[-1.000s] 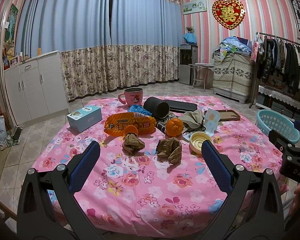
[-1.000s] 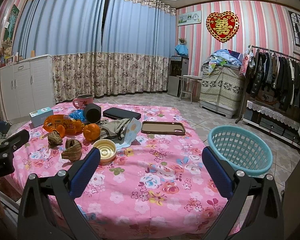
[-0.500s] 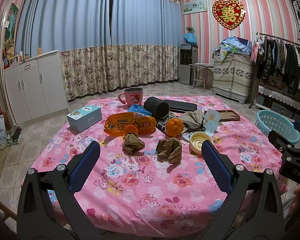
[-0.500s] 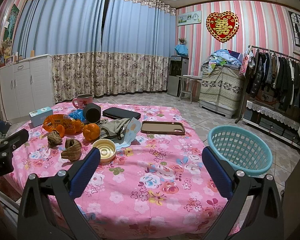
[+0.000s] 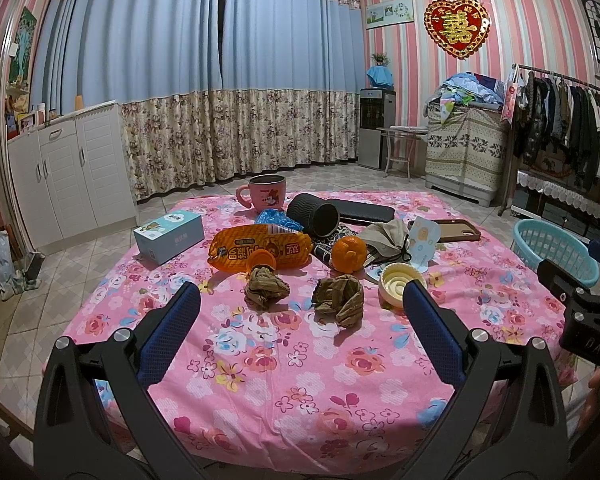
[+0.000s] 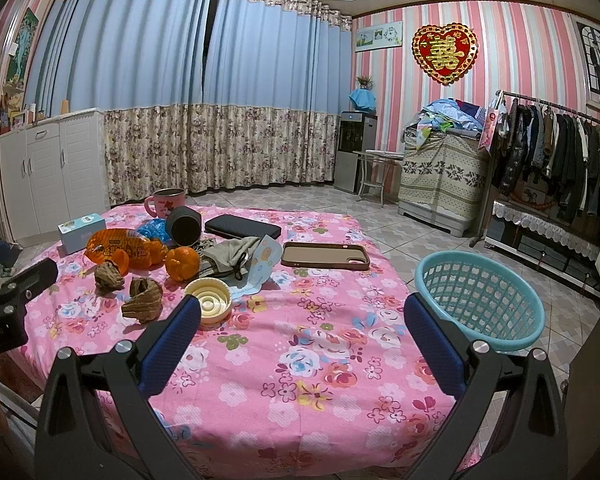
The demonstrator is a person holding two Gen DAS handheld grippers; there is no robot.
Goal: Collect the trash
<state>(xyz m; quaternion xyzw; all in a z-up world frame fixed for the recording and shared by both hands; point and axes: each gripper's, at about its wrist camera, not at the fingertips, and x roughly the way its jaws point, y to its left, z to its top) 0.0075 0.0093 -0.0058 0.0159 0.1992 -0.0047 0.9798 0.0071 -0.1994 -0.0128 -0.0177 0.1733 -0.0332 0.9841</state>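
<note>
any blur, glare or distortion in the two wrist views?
Left wrist view: sharp, strong fisheye bowing the curtains, black vignette corners, soft shadows beside the crumpled paper wads. Right wrist view: same barrel warp, no blur, evenly lit, mild sheen on the phone case.

2 wrist views over table [image 5: 300, 360]

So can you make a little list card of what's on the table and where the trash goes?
surface: table with pink flowered cloth
trash: two crumpled brown paper balls, side by side
fruit: orange
cup: pink mug, upright
bin: teal basket beside the table
left gripper: open, holding nothing
right gripper: open, holding nothing
</note>
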